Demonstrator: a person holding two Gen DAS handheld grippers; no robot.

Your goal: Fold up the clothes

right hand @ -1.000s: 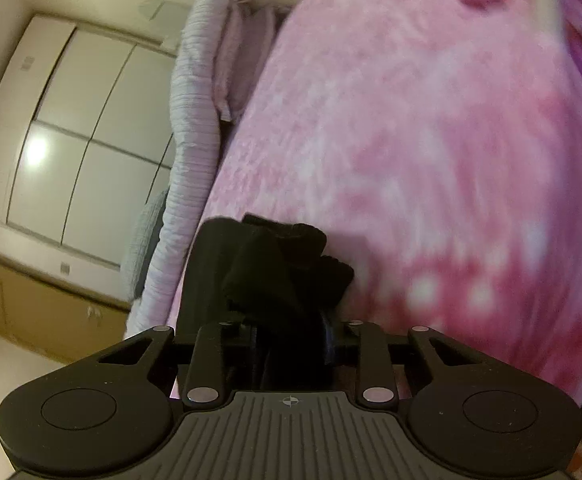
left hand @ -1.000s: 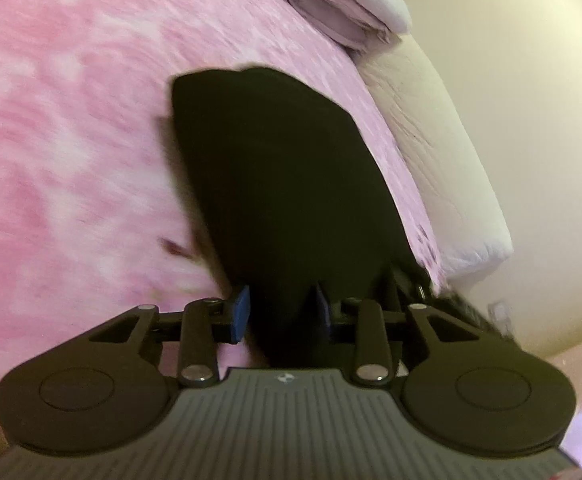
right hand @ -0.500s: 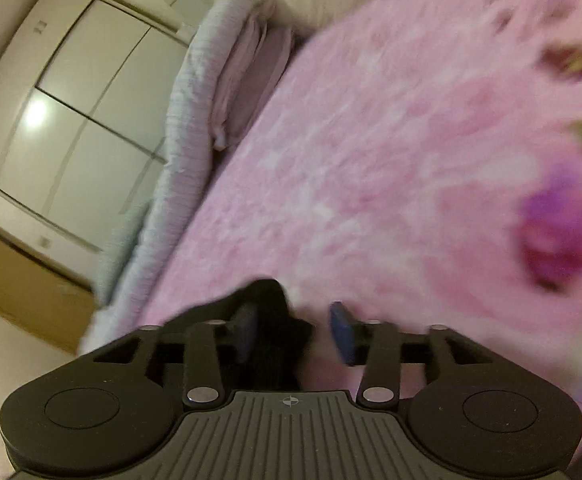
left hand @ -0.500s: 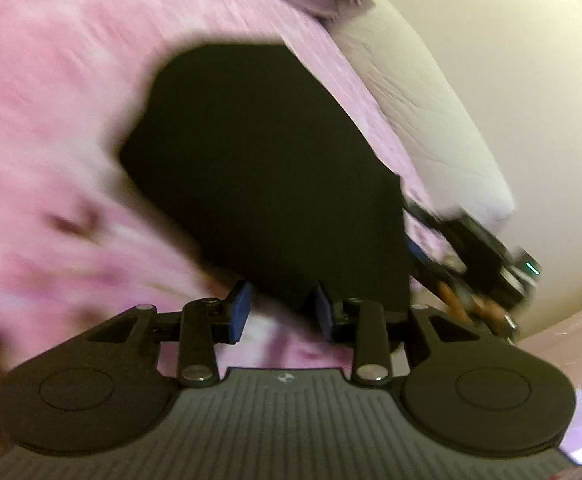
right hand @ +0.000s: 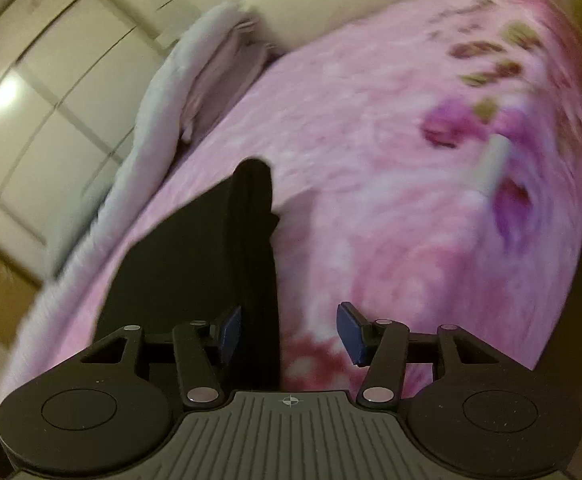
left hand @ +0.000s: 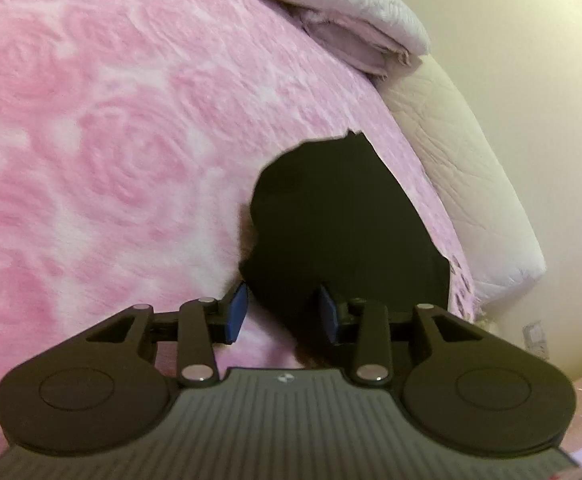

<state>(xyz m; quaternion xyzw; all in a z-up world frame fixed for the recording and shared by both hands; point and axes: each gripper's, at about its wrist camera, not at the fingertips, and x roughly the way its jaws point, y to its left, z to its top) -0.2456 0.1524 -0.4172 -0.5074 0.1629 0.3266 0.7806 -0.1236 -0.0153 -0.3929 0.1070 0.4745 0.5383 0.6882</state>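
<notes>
Lying on the pink rose-pattern blanket [left hand: 123, 152] covering the bed: black garment [left hand: 343, 224], bunched into a dark mound near the blanket's right edge in the left wrist view. Detail inside the black fabric not resolving, too dark.

Left hand-held gripper [left hand: 283, 312]: sitting low over the near end of the garment, jaws parted. Blue pads [left hand: 237, 310] standing apart with cloth bulging between them, right pad touching or partly buried in the fabric, left pad just beside its edge. Not clamping; released.

Right hand-held gripper [right hand: 291, 332]: also released, jaws spread wide. Garment [right hand: 211, 264] showing here as a flat dark panel with a raised fold or ridge running away from the camera. Ridge passing just beside the left pad [right hand: 231, 330]; right pad over bare blanket [right hand: 391, 200], clear of the cloth. Contact between left pad and ridge: cannot tell.

Right wrist view motion-blurred, dark purple flower print smearing at the blanket's far right.

Surroundings: folded pale lilac bedding [left hand: 331, 16] stacking at the far end of the bed, white quilted mattress edge [left hand: 463, 168] showing beyond the blanket, cream wall behind. White panelled wardrobe doors [right hand: 47, 108] filling the left of the right wrist view.
</notes>
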